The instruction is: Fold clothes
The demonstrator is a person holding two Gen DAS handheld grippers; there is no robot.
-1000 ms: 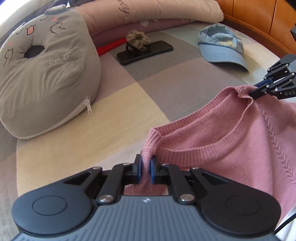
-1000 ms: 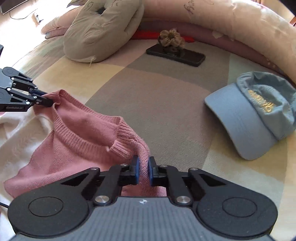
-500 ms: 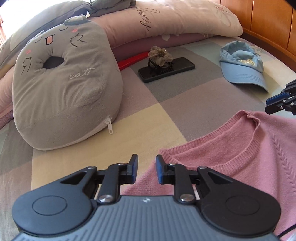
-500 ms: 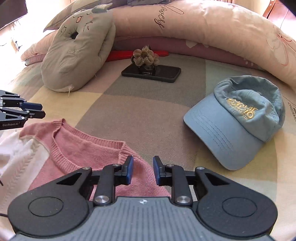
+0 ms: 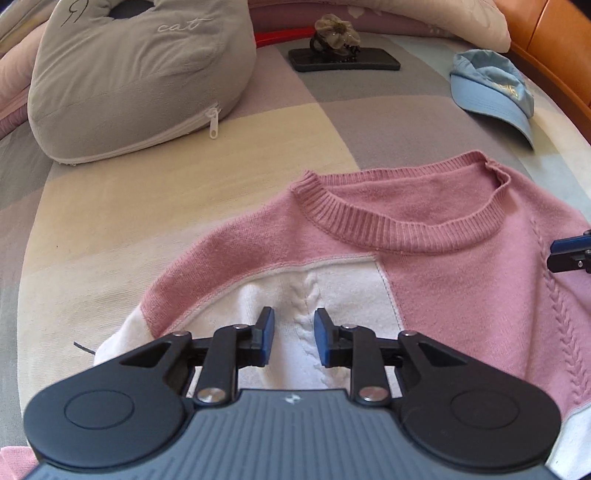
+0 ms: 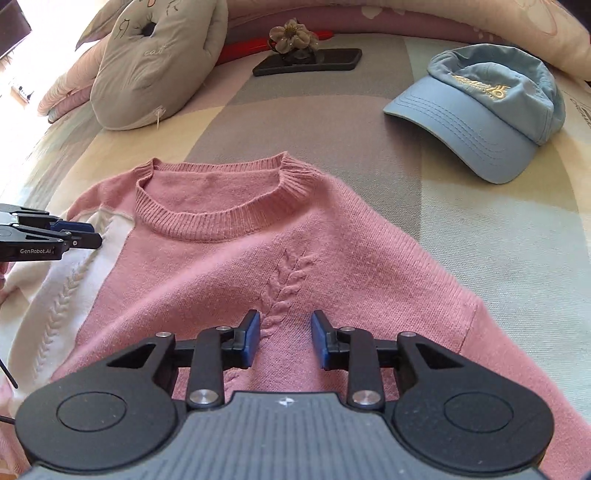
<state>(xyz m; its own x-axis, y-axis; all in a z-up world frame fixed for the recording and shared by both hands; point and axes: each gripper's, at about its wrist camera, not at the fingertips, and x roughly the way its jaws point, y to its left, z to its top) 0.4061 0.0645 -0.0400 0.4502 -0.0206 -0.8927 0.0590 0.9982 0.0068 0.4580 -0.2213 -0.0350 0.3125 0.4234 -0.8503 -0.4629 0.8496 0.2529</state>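
A pink-and-white cable-knit sweater point(image 6: 258, 236) lies on a checked grey, cream and pale-blue bedsheet point(image 6: 480, 221); light-blue cotton cap point(image 6: 487, 107) with gold embroidery; grey cat-face pillow point(image 5: 129, 74).

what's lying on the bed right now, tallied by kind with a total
sweater (pink and white): 1
cap (blue): 1
phone (black): 1
flower hair clip, on the phone: 1
cat pillow (grey): 1
long pillow (pink), along the back: 1
red item, mostly hidden behind the phone: 1
Total: 7
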